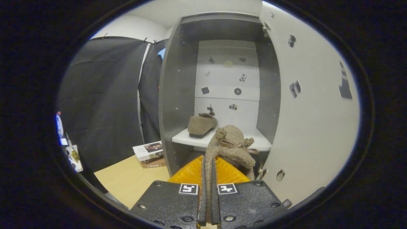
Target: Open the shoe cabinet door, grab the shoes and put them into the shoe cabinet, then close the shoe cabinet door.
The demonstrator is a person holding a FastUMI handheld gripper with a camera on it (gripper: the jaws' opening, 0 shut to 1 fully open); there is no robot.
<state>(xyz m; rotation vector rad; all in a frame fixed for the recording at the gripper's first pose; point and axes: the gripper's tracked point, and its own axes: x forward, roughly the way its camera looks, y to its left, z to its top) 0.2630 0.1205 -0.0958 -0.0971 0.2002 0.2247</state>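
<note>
My gripper (208, 173) is shut on the rim of a fuzzy tan shoe (230, 146) with a brown bow, and the shoe hangs in the air just ahead of the fingers. Straight beyond stands the open grey shoe cabinet (178, 92). Its white shelf (184, 137) bears a second tan shoe (201, 124) on the left side. The held shoe hovers in front of the shelf's right half. The cabinet door (314, 111), white on the inside, is swung wide open to the right of the fingers.
A light wooden tabletop (130, 181) lies left of the cabinet, with a small stack of boxes (149, 154) against the cabinet's foot. Black cloth hangs behind it. Small dark stickers dot the cabinet's back wall and the door.
</note>
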